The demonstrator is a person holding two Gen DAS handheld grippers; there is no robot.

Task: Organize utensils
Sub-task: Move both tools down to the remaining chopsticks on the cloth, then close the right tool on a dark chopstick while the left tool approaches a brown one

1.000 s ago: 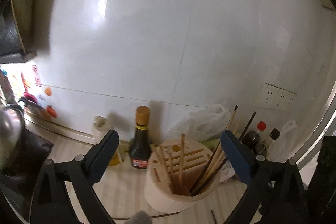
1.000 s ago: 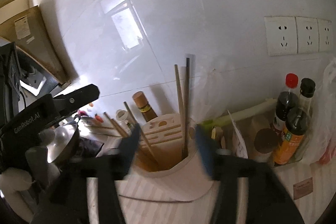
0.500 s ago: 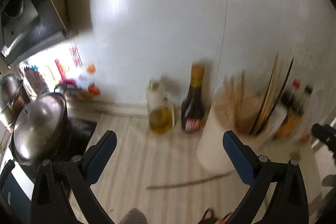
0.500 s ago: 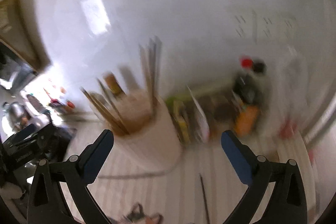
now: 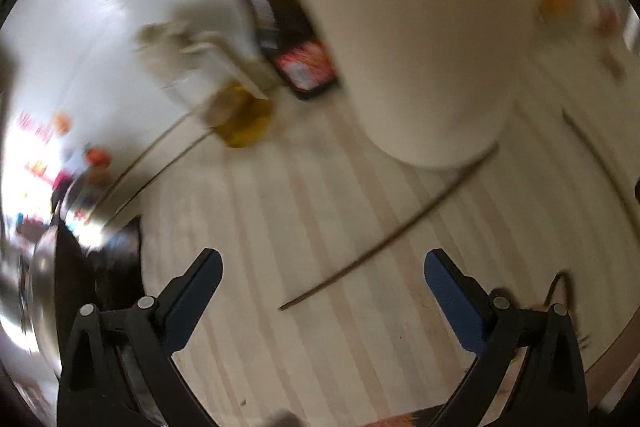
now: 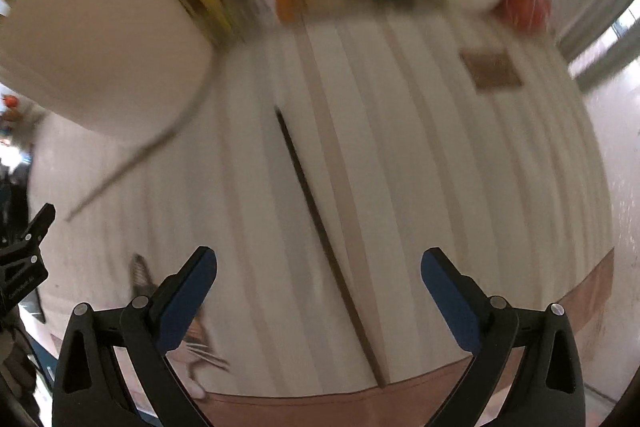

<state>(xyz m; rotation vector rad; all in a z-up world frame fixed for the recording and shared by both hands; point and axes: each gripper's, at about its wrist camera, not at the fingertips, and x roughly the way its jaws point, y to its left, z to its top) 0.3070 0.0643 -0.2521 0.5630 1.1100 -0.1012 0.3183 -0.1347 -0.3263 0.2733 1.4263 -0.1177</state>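
Chopstick (image 6: 316,227) (dark) lies between the wide-apart fingers of right gripper (image 6: 318,273); left gripper (image 5: 322,273) likewise spread.

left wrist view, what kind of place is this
Most likely a home kitchen counter: a dark sauce bottle and an oil bottle stand by the tiled wall, a steel pot sits at left, and a chopstick lies loose.

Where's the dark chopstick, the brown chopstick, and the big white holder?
dark chopstick (image 6: 316,223): right wrist view, middle of its shaft.
brown chopstick (image 5: 384,243): left wrist view, middle of its shaft.
holder (image 5: 424,27): left wrist view, its blurred side wall.
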